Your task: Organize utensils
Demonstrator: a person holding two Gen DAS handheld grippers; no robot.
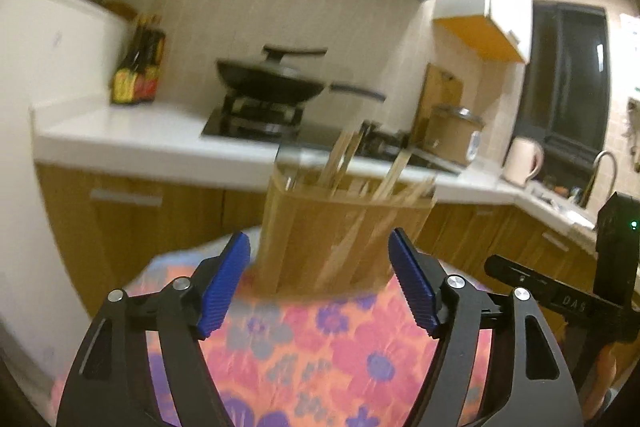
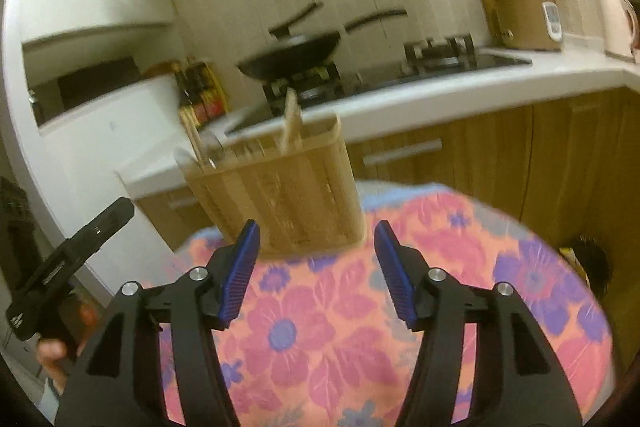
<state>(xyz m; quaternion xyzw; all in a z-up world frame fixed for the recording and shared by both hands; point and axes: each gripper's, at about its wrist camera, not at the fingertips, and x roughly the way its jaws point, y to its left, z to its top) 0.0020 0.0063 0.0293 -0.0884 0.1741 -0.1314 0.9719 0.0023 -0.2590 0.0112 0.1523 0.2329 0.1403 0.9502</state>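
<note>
Both grippers, left gripper (image 1: 320, 283) and right gripper (image 2: 318, 269), hung wide apart, held nothing. Wooden holder (image 1: 340, 231) stood on flowery cloth (image 1: 320, 347), chopsticks (image 1: 344, 155) already inside. Job looked almost finished.

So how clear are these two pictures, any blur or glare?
Left wrist view: warm dim light, the wooden utensil holder and black wok smeared by motion blur, ceiling light glare at top right, fisheye bending at the edges. Right wrist view: similar smear on the holder; the blue-padded jaws look sharp.
</note>
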